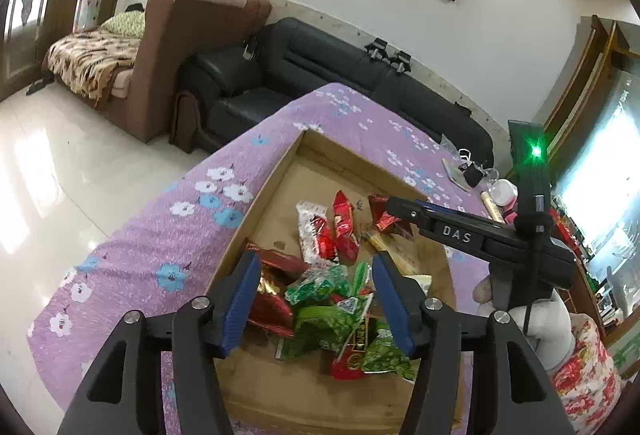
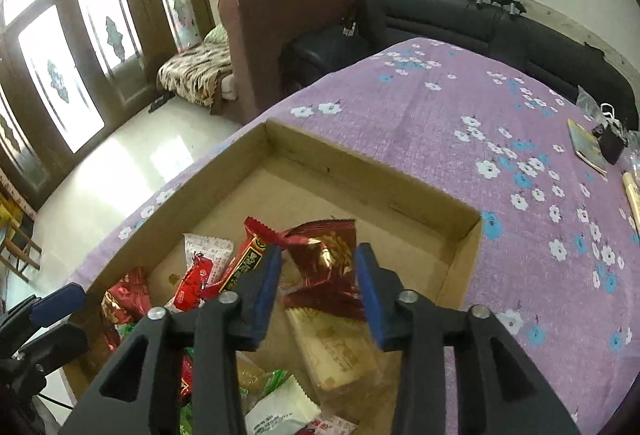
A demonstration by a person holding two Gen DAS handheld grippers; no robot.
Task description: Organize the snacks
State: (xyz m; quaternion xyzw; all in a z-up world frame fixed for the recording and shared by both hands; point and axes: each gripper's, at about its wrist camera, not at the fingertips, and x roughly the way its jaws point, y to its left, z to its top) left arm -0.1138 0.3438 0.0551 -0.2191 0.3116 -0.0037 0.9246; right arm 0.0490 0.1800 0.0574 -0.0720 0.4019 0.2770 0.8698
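Cardboard tray [image 2: 460, 263] holds red, green, white snack packets [image 1: 320, 291].

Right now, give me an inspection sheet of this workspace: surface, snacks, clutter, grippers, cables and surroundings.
Surface: table under a purple floral cloth.
Job's things: shallow cardboard box on the cloth; red, green and white snack packets piled at its near end, far end bare; dark red foil packet in front of the right gripper.
Clutter: booklet, small black device and a pink-and-white tub at the cloth's far edge.
Grippers: left gripper open above green packets; right gripper open, nothing pinched.
Cables: white cord beside the black device.
Surroundings: black sofa, brown armchair, glazed wooden doors, tiled floor.
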